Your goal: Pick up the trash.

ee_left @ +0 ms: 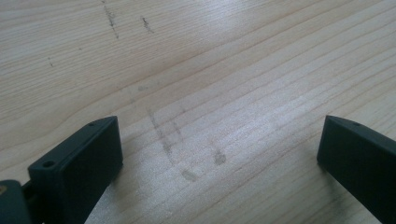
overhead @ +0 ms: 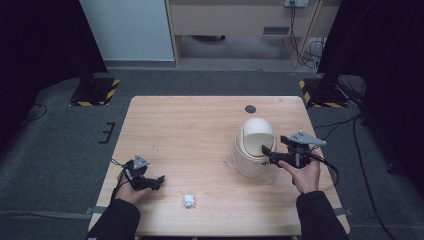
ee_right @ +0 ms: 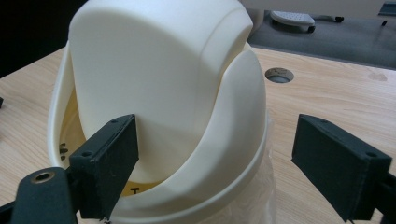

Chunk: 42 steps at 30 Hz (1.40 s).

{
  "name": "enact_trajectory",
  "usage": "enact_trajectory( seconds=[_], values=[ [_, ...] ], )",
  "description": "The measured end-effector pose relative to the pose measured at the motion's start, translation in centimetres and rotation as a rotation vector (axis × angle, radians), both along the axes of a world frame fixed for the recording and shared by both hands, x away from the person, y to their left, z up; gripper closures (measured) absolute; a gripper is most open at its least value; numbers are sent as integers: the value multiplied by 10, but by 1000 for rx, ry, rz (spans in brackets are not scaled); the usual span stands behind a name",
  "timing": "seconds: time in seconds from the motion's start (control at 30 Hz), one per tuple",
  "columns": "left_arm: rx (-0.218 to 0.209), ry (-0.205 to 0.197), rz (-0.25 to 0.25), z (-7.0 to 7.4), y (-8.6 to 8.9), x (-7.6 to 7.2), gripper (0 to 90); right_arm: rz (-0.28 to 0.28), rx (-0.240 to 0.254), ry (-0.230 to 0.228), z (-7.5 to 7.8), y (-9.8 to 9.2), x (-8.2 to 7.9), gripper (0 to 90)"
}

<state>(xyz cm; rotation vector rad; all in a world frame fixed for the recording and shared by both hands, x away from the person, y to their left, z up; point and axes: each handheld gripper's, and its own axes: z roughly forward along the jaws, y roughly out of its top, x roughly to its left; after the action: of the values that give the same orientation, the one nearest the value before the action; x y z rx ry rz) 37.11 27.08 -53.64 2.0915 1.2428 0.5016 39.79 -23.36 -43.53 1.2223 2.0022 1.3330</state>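
A cream desk bin [overhead: 255, 147] with a domed swing lid [ee_right: 159, 74] stands on the right half of the wooden table [overhead: 195, 125], a clear liner bag showing at its base. My right gripper [overhead: 268, 152] is open at the bin's near right side, its jaws level with the lid; in the right gripper view [ee_right: 217, 163] one jaw sits over the lid's opening. A small crumpled white paper ball [overhead: 189, 201] lies near the front edge. My left gripper [overhead: 159, 181] rests low over the table, left of the ball, open with bare wood between its jaws [ee_left: 219, 149].
A round cable hole [overhead: 250, 109] sits in the table behind the bin. Faint pencil-like marks [ee_left: 163, 135] streak the wood under the left gripper. Dark stands with hazard-striped bases [overhead: 95, 92] flank the far corners on the grey carpet.
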Motion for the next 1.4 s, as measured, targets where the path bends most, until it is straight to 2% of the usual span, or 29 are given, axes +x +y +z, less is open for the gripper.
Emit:
enact_trajectory(
  seconds=[0.53, 0.9, 1.13, 1.4],
  values=[
    [0, 0, 0, 0, 0, 0, 0, -1, -23, 41, -8, 5, 13, 144],
    [0, 0, 0, 0, 0, 0, 0, -26, -13, 40, -11, 8, 15, 152],
    [0, 0, 0, 0, 0, 0, 0, -20, -2, 42, -9, 6, 13, 152],
    [-1, 0, -1, 0, 0, 0, 0, -4, 37, 24, -4, -9, -4, 146]
  ],
)
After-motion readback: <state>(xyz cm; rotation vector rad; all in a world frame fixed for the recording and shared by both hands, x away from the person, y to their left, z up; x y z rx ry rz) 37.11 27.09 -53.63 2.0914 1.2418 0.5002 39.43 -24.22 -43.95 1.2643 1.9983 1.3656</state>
